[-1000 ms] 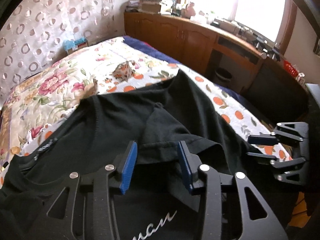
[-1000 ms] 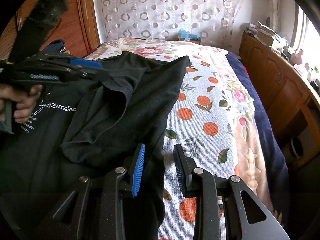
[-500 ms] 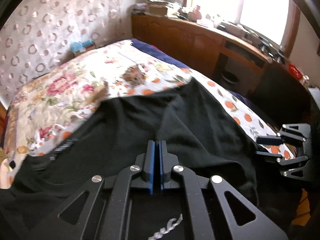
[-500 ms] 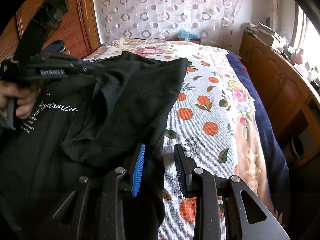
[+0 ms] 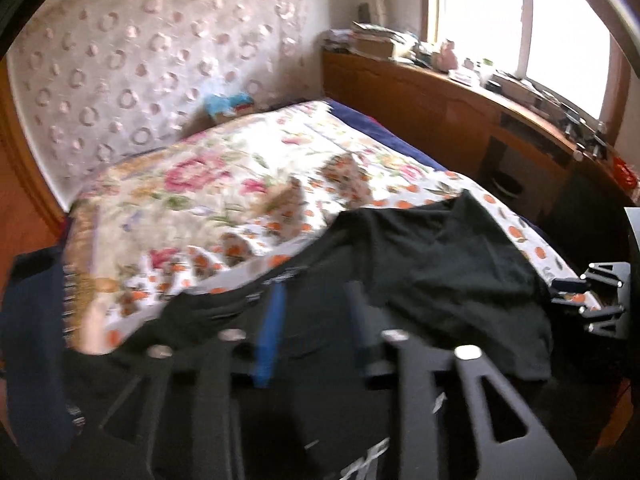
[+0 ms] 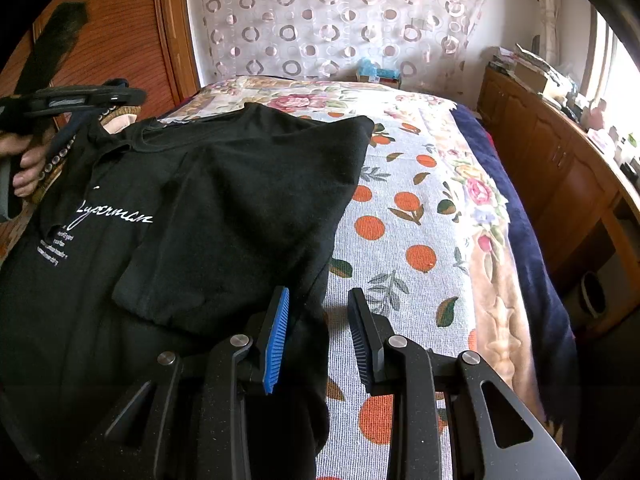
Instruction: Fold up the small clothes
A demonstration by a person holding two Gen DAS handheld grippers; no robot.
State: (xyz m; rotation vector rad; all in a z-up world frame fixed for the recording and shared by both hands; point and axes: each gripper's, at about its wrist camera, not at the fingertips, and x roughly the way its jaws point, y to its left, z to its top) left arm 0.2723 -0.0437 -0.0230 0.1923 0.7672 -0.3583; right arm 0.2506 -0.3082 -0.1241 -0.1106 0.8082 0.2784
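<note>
A black T-shirt (image 6: 224, 216) with white script lies on the floral bedspread (image 6: 404, 216), one side and its sleeve folded over the chest. My right gripper (image 6: 318, 320) is open and hovers over the shirt's right edge, its left finger above the cloth and its right finger above the bedspread. In the blurred left wrist view my left gripper (image 5: 316, 320) hangs above the shirt (image 5: 440, 264) near the collar; its jaws are opening with nothing between them. A hand (image 6: 24, 160) holds the left gripper (image 6: 132, 96) at the shirt's far left.
A wooden cabinet (image 6: 560, 168) with clutter on top runs along the bed's right side under a window. A patterned curtain (image 6: 328, 20) and a blue tissue box (image 6: 376, 70) stand at the bed's head. Dark blue cloth (image 5: 32, 320) lies at the left.
The left gripper shut on the bunched sleeve, then opened and pulled away to the left and up. The fold now lies flat on the shirt. The right gripper stayed put.
</note>
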